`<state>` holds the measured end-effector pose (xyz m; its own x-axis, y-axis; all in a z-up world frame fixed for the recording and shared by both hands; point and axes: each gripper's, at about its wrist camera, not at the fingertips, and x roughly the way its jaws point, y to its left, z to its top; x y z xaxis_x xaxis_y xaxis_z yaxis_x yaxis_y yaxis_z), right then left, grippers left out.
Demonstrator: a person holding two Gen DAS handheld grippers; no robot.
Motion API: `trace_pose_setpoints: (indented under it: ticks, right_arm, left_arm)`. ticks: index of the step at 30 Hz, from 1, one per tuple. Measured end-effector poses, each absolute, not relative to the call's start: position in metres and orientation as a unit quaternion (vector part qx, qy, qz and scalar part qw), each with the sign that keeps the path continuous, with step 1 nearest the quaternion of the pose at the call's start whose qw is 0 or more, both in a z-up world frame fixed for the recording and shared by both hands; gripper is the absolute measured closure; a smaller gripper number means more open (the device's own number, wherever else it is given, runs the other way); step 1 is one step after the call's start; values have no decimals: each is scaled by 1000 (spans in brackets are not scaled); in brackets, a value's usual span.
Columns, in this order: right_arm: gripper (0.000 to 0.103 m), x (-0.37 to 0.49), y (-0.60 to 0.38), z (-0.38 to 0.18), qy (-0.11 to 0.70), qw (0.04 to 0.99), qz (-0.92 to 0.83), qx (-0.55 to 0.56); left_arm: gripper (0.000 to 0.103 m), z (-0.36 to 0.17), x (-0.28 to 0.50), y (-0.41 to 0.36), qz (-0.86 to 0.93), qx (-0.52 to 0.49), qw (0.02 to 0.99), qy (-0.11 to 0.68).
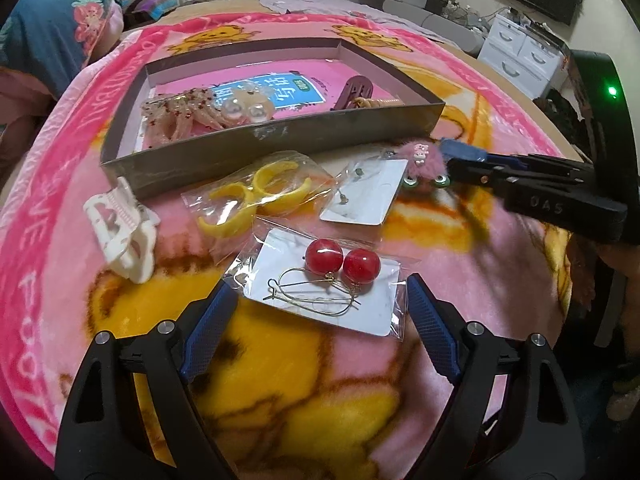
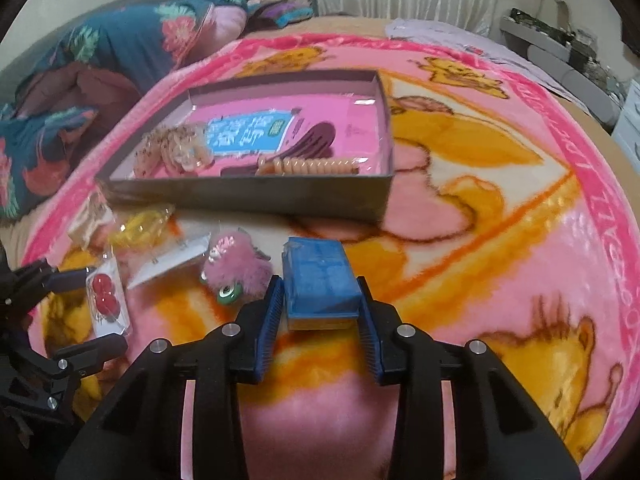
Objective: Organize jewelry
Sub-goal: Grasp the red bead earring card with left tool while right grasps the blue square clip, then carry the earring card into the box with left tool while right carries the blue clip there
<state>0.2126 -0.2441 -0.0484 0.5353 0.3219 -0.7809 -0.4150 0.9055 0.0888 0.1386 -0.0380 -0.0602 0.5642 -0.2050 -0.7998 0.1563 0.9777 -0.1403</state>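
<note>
A shallow grey box [image 1: 280,144] [image 2: 248,196] on the pink blanket holds hair clips and pearl pieces. In front of it lie a bagged pair of red ball earrings [image 1: 340,264] [image 2: 105,294], bagged yellow hoops [image 1: 256,196], a white earring card [image 1: 366,192], a pink fluffy clip [image 1: 424,158] [image 2: 236,266] and a white claw clip [image 1: 124,232]. My left gripper [image 1: 320,292] is open around the near end of the red earring bag. My right gripper [image 2: 320,284] [image 1: 452,152] is shut on a small blue box [image 2: 320,280], beside the fluffy clip.
Folded floral bedding [image 2: 100,60] lies at the far left. White drawers [image 1: 520,56] and shelves with electronics stand at the right, past the bed's edge. The blanket [image 2: 500,240] stretches bare to the right of the box.
</note>
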Motion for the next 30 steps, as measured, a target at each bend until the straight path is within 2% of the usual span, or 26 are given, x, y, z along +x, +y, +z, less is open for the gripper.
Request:
trace_pose_setpoints:
  ticks: [16,30]
  right_arm:
    - [70,188,-266,-19,397,891,221,3]
    - [70,180,-227,12,368,891,266,-15]
  left_arm:
    - [26,-21,123,13,-65,-79,904,416]
    - [26,8,136,61,-28,-108,917,383]
